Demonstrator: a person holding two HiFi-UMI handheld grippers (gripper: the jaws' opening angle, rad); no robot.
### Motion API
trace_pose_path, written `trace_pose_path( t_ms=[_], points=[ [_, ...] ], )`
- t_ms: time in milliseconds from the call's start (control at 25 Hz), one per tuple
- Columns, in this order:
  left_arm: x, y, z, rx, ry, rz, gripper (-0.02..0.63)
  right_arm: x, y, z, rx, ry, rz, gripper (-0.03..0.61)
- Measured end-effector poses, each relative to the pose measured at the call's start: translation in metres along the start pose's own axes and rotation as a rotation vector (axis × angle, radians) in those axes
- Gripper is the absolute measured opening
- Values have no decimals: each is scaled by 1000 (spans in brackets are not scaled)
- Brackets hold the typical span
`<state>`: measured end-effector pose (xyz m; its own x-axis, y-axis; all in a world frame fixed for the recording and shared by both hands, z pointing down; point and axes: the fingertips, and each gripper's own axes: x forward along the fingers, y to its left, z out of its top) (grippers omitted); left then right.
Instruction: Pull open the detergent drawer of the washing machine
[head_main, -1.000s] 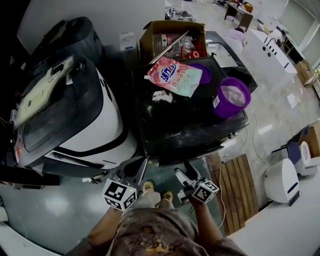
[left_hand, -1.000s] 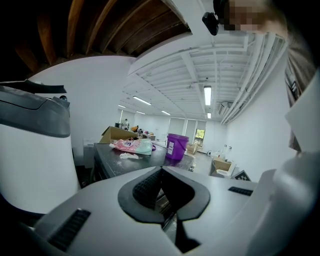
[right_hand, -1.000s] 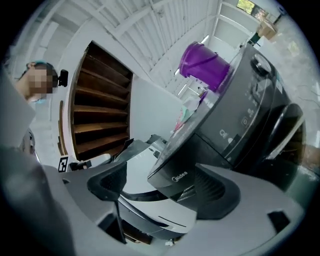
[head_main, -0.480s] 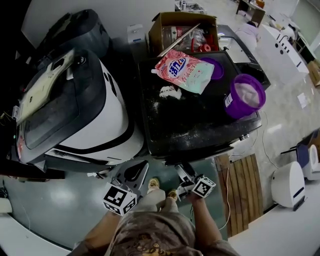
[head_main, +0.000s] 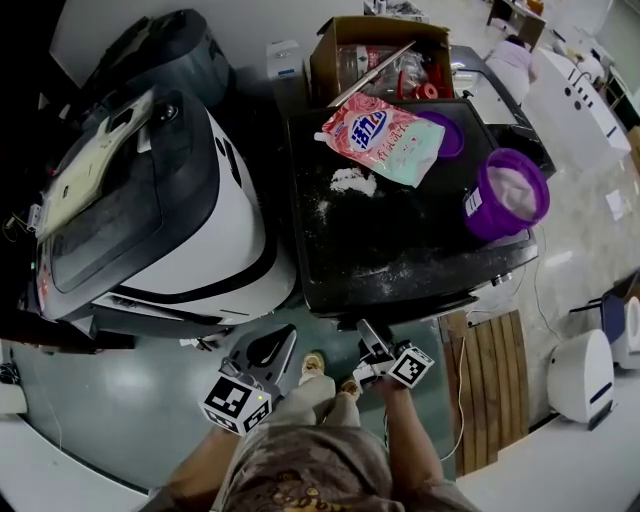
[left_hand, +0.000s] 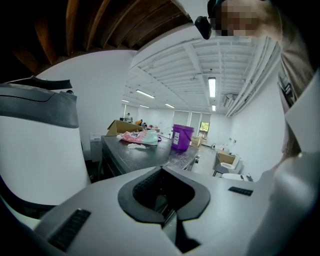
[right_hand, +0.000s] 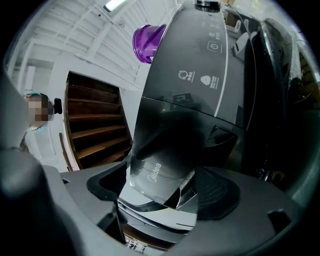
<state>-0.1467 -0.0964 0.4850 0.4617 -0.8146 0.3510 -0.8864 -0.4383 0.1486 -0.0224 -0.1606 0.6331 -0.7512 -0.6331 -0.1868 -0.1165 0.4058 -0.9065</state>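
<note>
Green floor (head_main: 130, 400), right gripper (head_main: 368, 332) clamping detergent drawer (right_hand: 160, 170)

Head view: high overhead, facing steeply down onto washing machine (head_main: 400, 250) top. Left gripper view: low beside it, facing level across that top. Right gripper view: very near detergent drawer (right_hand: 160, 170), facing up the front. Shared across all three: purple bucket (head_main: 507, 195).
</note>
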Motion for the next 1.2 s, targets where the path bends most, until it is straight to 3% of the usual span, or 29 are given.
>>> trace_pose_path(
  t_ms=[560, 1200],
  points=[
    [-6, 14, -5, -14, 9, 37, 21, 9, -8, 0, 43, -37, 14, 391],
    [-14, 11, -7, -17, 5, 24, 21, 5, -8, 1, 61, -84, 25, 354]
  ],
)
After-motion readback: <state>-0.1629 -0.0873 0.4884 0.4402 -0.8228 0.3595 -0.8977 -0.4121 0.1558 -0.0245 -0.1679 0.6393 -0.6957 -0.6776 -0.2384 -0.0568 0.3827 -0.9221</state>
